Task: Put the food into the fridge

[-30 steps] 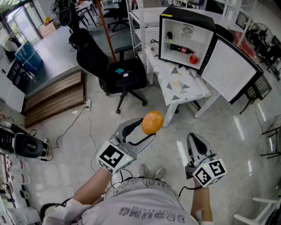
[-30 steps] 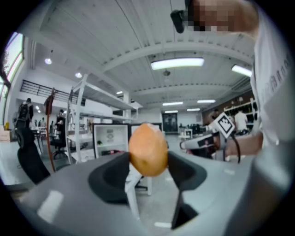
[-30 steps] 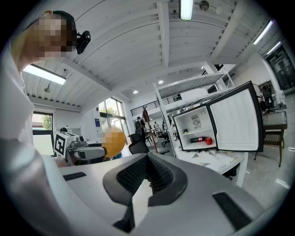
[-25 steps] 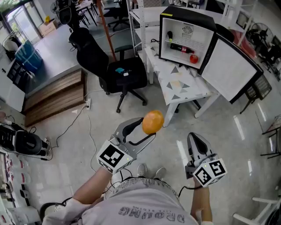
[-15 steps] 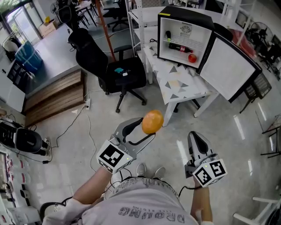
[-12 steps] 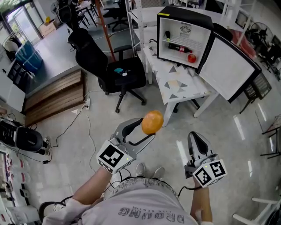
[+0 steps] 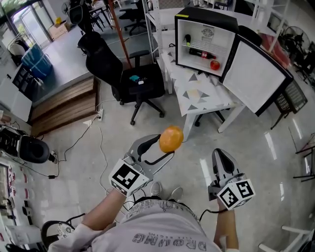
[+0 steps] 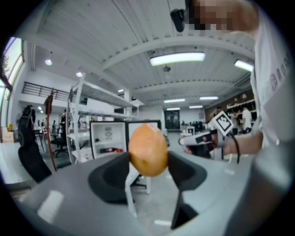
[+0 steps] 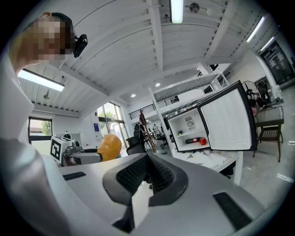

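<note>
Left gripper (image 7: 164, 147) clasped an orange (image 7: 171, 139) at frame centre; right gripper (image 7: 220, 158), lower right, was clenched empty; open mini fridge (image 7: 206, 15) stood upper right.

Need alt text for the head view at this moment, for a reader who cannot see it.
Seen from above, the left tongs clamp an orange fruit, while the right tongs are closed and empty beside them. Ahead, a small fridge stands open on a white table, with a bottle and a red fruit inside.
</note>
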`<state>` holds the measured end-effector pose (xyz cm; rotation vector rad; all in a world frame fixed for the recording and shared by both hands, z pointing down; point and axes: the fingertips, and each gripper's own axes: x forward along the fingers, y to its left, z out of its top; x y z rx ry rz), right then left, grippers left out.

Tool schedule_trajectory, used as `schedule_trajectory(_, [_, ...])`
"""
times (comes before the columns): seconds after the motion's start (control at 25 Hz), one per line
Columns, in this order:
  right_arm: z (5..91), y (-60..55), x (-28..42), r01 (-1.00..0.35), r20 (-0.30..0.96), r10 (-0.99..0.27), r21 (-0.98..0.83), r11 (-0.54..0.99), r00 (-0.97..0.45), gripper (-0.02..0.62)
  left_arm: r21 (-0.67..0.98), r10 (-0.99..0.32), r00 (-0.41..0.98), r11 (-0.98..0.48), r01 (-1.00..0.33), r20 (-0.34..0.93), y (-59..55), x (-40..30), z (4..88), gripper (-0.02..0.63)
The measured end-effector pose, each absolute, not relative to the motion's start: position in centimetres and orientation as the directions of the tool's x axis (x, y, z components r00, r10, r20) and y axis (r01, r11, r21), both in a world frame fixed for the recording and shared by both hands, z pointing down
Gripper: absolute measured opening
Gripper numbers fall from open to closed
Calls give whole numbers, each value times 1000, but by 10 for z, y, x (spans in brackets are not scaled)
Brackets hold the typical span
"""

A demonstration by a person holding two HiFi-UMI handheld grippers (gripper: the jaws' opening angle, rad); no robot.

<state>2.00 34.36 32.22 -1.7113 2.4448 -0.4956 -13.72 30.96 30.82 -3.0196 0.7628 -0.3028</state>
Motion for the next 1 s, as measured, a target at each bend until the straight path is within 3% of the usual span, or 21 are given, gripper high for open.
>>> schedule_trajectory(1.0, [330,341,69,-875,72,-918,-339,345,-389,3,-85,-501,843,-865,-494,195,313,-90,312,268])
